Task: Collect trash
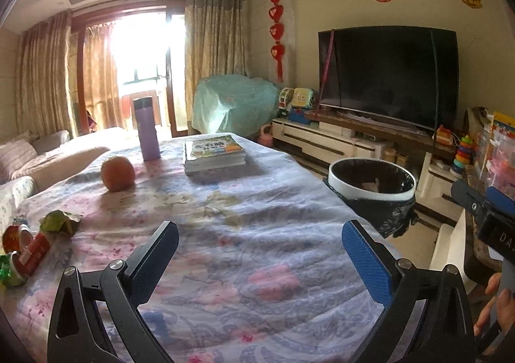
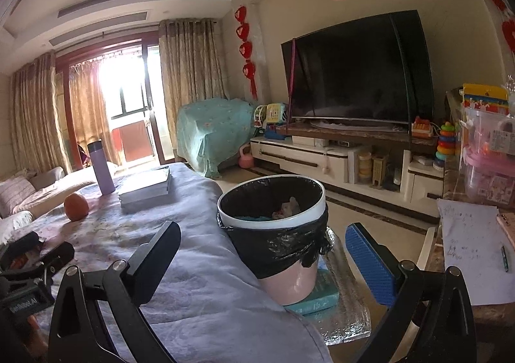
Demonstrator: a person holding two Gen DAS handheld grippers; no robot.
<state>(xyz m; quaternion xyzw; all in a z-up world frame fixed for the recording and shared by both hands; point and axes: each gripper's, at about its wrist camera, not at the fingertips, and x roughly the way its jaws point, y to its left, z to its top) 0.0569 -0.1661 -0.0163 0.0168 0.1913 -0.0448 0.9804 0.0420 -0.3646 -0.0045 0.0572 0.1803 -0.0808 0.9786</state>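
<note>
Wrappers point(image 1: 27, 247) lie in a crumpled heap of red and green at the near left edge of the worktop point(image 1: 244, 234), which is draped in a flowered cloth. They sit well off to the left of the left hand-held gripper point(image 1: 260, 256), whose two fingers stand wide apart over bare cloth with nothing between them. The right hand-held gripper point(image 2: 262, 260) hangs at the worktop's right edge, its fingers likewise spread wide and empty. Framed between them, a little ahead, is the bin point(image 2: 276, 234), pale pink with a white rim and lined with a black bag. It stands beside the worktop on a teal book point(image 2: 318, 295), and a few scraps already lie in its bottom. From the left wrist view the same bin point(image 1: 371, 184) shows past the right edge of the cloth, ahead and to the right of the left hand-held gripper, so the wrappers and the bin lie on opposite sides of it. Farther along the worktop sit an orange point(image 1: 117, 173), an upright purple flask point(image 1: 147, 128) and a stack of books point(image 1: 214, 153), all clear of both hand-held grippers. At the far right of the left wrist view, fingers of a hand point(image 1: 495, 308) curl round the handle of the other tool. A sheet of written paper point(image 2: 473, 244) with a pen lies on a side table to the right.
</note>
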